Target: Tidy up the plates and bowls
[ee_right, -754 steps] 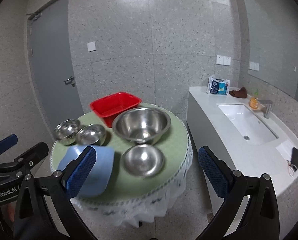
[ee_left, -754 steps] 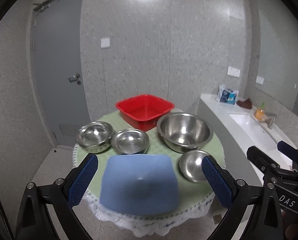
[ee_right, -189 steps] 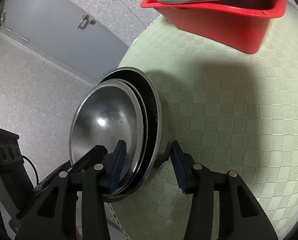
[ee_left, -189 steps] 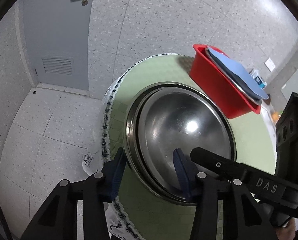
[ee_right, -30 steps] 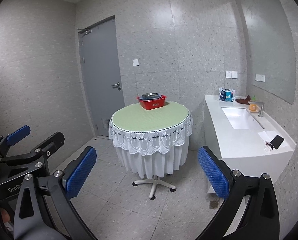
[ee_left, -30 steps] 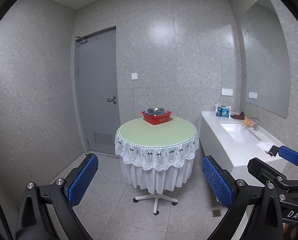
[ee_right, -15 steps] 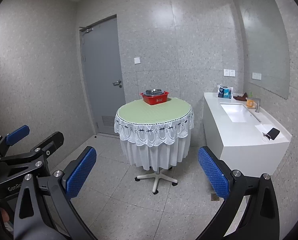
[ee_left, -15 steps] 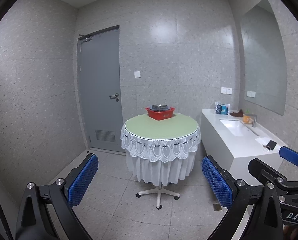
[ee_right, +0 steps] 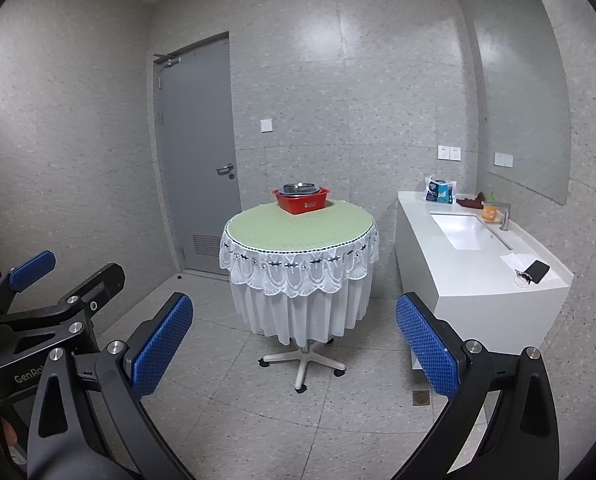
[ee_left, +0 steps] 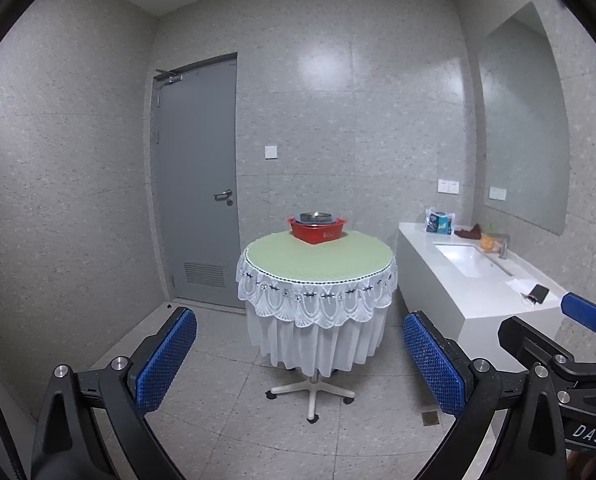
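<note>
A red basin (ee_left: 316, 231) stands at the far edge of the round green-topped table (ee_left: 317, 256). It holds stacked steel bowls (ee_left: 314, 217) and a blue plate; it also shows in the right wrist view (ee_right: 301, 200). My left gripper (ee_left: 299, 354) is open and empty, well back from the table above the floor. My right gripper (ee_right: 290, 344) is open and empty too, equally far back. The right gripper also shows at the lower right of the left wrist view (ee_left: 557, 344), and the left gripper at the lower left of the right wrist view (ee_right: 54, 292).
The table (ee_right: 299, 226) has a white lace skirt and a wheeled base (ee_left: 311, 394). A white counter with a sink (ee_left: 471, 264) runs along the right wall, with a phone (ee_left: 537, 292) on it. A grey door (ee_left: 196, 184) is at back left. A floor drain (ee_left: 429, 418) is nearby.
Both grippers have drawn a little further back and to the left, so the table sits slightly further right in both views. Both grippers stay open and empty.
</note>
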